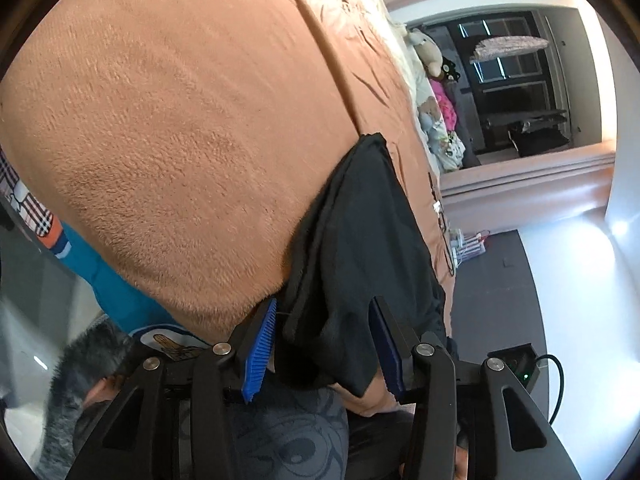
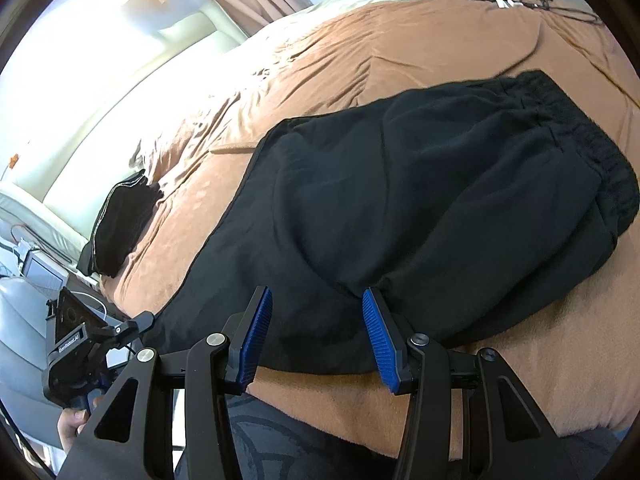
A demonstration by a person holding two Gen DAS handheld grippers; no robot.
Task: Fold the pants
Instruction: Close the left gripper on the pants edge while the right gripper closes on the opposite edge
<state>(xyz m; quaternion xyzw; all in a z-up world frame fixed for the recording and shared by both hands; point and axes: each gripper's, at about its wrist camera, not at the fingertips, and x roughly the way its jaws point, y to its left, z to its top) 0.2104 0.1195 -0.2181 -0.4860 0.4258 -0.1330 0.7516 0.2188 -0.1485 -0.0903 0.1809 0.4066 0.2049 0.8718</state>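
One pants (image 2: 420,200), one blanket (image 2: 320,60), one dark bundle (image 2: 116,232) at blanket's left edge, two grippers (image 1: 324,344) (image 2: 316,332), several stuffed toys (image 1: 430,92).

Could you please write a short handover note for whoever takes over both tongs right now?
Left tongs: open, a hanging pant-leg end between the pads, not pinched.
Right tongs: open, hovering at the near edge of the black pants.
The pants lie on the brown blanket, waistband to the right, apparently folded lengthwise.
A second dark garment lies to the left.
Left to do: grip the leg end and fold it toward the waistband.
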